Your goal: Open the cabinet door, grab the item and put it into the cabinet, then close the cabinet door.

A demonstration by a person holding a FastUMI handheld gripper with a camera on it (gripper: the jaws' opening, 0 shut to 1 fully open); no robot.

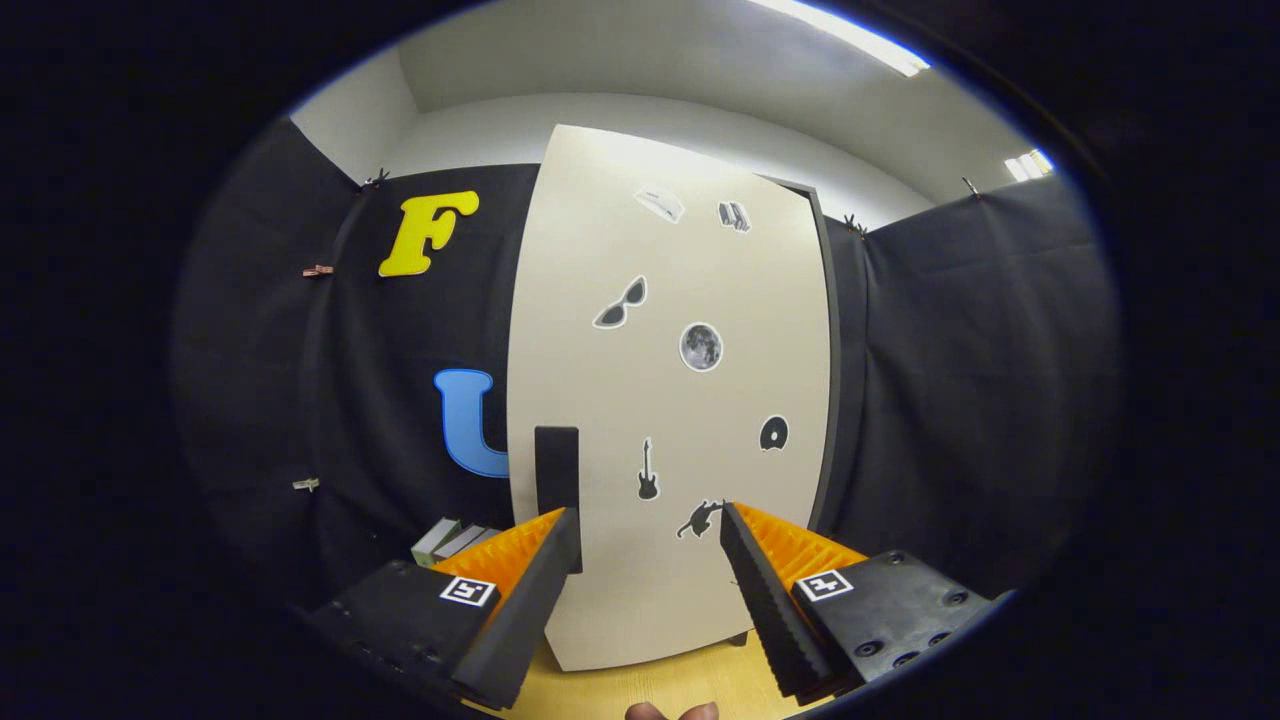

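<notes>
Just beyond the open tool (650,545), shut cabinet door (670,400), dark handle (556,470)

Door (670,400) covers the cabinet (828,380); just a dark edge shows at its right, inside hidden. Left finger (530,580) of the tool (650,535) hides the handle's (556,468) lower end. Books (452,540) left of that finger mostly hidden behind it, count unclear. Stickers (700,346) on door too small to read detail. Fingertips (672,711) below the tool cut off at edge. Tabletop (660,690) mostly hidden by fingers.
</notes>
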